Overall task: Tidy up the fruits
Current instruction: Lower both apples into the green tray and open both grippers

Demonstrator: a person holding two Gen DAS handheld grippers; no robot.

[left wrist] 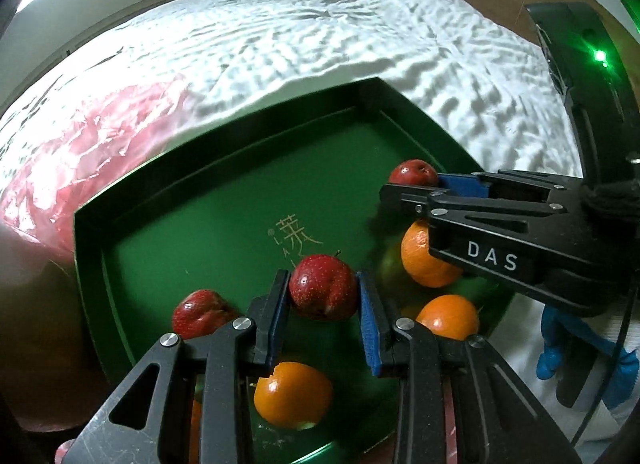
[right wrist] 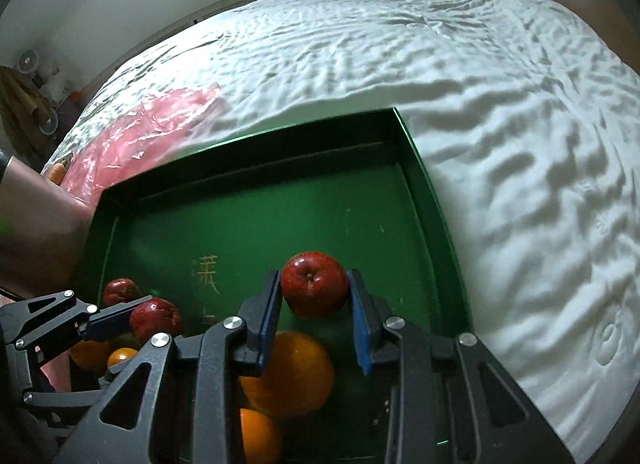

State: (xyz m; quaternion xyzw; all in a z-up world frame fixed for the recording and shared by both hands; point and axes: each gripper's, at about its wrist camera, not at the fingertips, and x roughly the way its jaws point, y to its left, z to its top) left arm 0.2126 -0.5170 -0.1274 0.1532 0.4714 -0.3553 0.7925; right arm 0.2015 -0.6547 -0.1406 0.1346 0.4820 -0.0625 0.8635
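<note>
A green tray (left wrist: 224,199) lies on the bed and holds loose fruit. My left gripper (left wrist: 323,279) is shut on a speckled red apple (left wrist: 322,292) over the tray's near half. From the right, my right gripper (left wrist: 416,191) reaches in, shut on another red apple (left wrist: 413,171). In the right wrist view the right gripper (right wrist: 314,276) clamps its apple (right wrist: 314,284) stem-up over the tray (right wrist: 280,203), and the left gripper (right wrist: 138,314) holds its apple (right wrist: 156,318) at lower left. A third red apple (left wrist: 200,314) and oranges (left wrist: 294,394) (left wrist: 430,262) (left wrist: 448,318) lie below.
The tray rests on a wrinkled white bedsheet (left wrist: 320,31). A crumpled pink plastic bag (left wrist: 88,159) lies left of the tray. A blue-gloved hand (left wrist: 554,344) shows under the right gripper. A big orange (right wrist: 290,372) sits right beneath the right gripper's fingers.
</note>
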